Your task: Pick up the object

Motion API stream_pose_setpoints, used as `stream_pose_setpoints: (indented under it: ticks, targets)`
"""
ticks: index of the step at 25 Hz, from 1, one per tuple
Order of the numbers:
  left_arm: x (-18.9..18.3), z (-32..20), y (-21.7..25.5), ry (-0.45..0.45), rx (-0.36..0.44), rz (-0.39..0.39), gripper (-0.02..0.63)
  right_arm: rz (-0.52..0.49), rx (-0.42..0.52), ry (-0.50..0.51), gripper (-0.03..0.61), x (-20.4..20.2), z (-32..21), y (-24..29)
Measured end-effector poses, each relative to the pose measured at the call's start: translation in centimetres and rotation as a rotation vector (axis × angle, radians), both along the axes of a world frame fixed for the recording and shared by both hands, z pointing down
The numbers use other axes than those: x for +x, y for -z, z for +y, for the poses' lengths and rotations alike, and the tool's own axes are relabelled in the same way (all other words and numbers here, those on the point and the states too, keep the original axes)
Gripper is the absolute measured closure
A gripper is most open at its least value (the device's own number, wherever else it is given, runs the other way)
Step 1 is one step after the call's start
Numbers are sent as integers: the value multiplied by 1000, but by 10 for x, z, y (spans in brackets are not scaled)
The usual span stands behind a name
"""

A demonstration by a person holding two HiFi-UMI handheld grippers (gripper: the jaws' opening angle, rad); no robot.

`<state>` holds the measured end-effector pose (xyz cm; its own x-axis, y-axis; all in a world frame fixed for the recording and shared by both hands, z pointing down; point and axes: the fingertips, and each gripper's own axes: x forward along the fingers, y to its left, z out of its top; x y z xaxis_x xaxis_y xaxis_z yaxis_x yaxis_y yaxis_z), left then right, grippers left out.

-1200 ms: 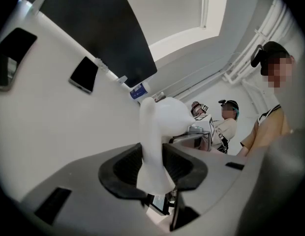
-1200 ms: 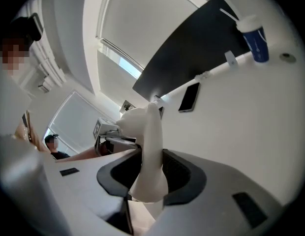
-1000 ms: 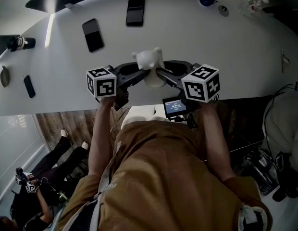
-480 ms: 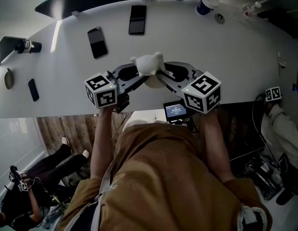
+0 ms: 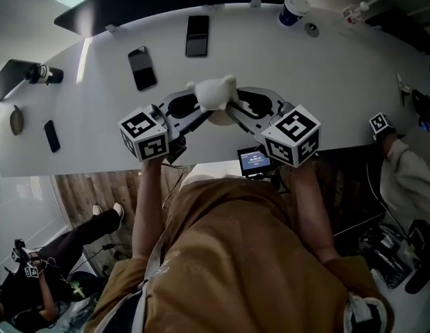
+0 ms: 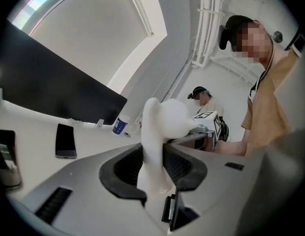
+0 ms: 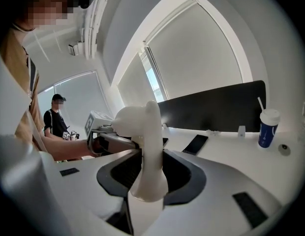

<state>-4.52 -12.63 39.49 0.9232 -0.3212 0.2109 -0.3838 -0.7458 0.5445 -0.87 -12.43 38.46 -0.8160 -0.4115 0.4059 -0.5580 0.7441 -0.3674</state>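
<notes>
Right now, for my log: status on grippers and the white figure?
Left gripper shut on white figure. Right gripper shut on it too. Nearest black phone clear of both.

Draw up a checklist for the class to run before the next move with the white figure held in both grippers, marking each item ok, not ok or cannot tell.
1. Left gripper shut on the white figure: ok, its pads press both sides.
2. Right gripper shut on the figure: ok, same grip.
3. Grippers come in from opposite sides: ok, seen in the head view.
4. Figure lifted clear of the table: cannot tell.
5. Phone and cup apart from the figure: ok, both lie farther across the table.
</notes>
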Motion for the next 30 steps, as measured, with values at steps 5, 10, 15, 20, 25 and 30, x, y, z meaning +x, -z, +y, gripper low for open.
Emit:
stream_pose_setpoints:
  ticks: [5, 10, 15, 20, 25, 30]
  targets:
    - [1, -1, 12, -1, 52, -6, 483, 1, 43, -11, 439, 1, 0, 11]
    - [0, -4, 29, 7, 120, -27, 483, -2, 111, -21, 439, -1, -3, 27]
    - [-2, -8, 49, 32, 227, -61, 483, -13, 231, -30, 439, -4, -7, 46]
    - [-3, -11, 63, 43, 325, -91, 485, 6, 350, -58, 439, -5, -11, 61]
    - [-3, -16, 77, 55, 391, -103, 485, -48, 387, -70, 439, -4, -15, 71]
    - [-4, -17, 85, 72, 432, -110, 485, -69, 423, -68, 439, -3, -17, 81]
